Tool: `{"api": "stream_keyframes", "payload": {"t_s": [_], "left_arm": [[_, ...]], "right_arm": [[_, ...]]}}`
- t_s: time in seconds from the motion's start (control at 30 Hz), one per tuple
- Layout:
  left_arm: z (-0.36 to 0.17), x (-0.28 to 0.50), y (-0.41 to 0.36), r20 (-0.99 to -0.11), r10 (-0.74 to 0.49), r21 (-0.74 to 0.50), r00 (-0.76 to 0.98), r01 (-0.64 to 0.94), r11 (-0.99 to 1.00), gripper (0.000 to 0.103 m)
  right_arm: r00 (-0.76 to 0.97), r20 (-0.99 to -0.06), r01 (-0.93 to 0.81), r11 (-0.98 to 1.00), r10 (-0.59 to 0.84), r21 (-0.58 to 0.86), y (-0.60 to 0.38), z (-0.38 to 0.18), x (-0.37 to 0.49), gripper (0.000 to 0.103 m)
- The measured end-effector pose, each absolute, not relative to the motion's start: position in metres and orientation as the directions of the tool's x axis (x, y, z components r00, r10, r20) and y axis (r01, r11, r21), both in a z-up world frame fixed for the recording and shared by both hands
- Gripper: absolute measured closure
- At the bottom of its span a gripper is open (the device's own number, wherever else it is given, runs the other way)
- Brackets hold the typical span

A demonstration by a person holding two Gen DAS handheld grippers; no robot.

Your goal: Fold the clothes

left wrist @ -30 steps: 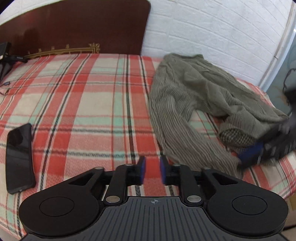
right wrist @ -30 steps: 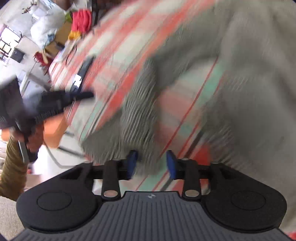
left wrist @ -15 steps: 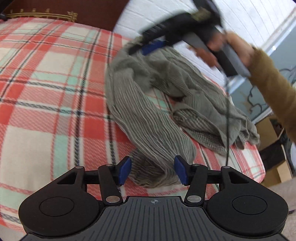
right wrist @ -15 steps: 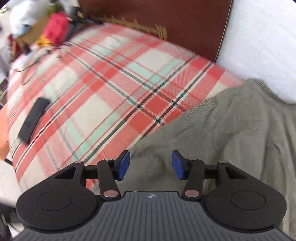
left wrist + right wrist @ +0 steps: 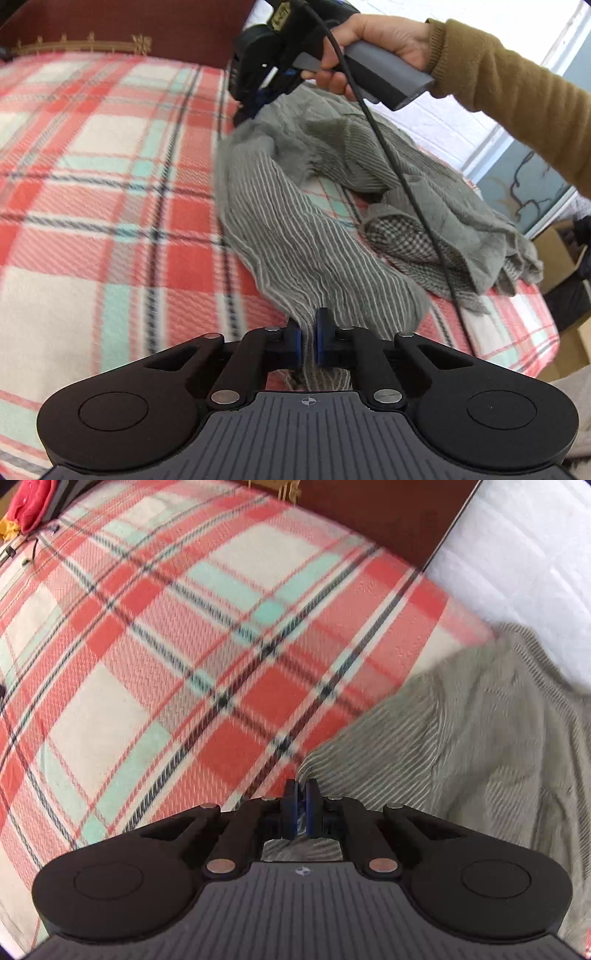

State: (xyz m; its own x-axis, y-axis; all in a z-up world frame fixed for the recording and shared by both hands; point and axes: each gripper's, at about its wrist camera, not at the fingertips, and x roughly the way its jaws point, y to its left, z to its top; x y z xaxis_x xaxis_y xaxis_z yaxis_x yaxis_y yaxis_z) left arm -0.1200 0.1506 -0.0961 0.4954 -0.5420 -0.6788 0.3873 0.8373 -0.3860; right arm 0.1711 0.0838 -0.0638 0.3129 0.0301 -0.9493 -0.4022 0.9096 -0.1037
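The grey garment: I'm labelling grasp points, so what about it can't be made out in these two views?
- Which part the left gripper pinches: the grey garment bunches there, and the gripper body hides the end.
- The right gripper grasp: fabric between the shut pads is barely visible; in the left view that tool blocks it.
- Garment type and front or back: crumpled, its right side cut off in the right view.
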Motion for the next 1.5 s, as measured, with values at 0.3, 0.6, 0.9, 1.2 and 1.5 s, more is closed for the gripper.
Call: {"api": "stream_keyframes", "payload": {"t_s": [0.3, 0.6, 0.9, 1.2, 1.5], "left_arm": [[-0.034, -0.107, 0.243, -0.666, -0.167, -0.094, 0.727, 0.140, 0.986, 0.101], [-0.038, -0.090, 0.280, -0.699, -0.081, -0.045, 0.710, 0.069, 0.997, 0.091], [-0.053, -0.084, 0.287, -0.737, -0.054, 0.011, 0.674, 0.092, 0.996, 0.041], [-0.049, -0.086, 0.288, -0.740, -0.060, 0.087, 0.670, 0.184, 0.979, 0.032], [-0.047, -0.071, 0.274, -0.759, -0.100, 0.170, 0.644, 0.344, 0.923, 0.026]], "right_arm": [[0.381, -0.872, -0.355, 0.919, 0.308, 0.169, 0.083, -0.007, 0.196, 0.102], [0.205, -0.935, -0.338, 0.918, 0.288, 0.209, 0.105, -0.063, 0.218, 0.084], [0.406, -0.894, -0.397, 0.918, 0.188, 0.012, 0.079, -0.005, 0.236, 0.055], [0.268, -0.960, -0.280, 0.960, 0.079, 0.001, 0.079, -0.043, 0.246, 0.049], [0.200, -0.967, -0.147, 0.981, 0.156, 0.128, 0.090, -0.056, 0.253, 0.043]]}}
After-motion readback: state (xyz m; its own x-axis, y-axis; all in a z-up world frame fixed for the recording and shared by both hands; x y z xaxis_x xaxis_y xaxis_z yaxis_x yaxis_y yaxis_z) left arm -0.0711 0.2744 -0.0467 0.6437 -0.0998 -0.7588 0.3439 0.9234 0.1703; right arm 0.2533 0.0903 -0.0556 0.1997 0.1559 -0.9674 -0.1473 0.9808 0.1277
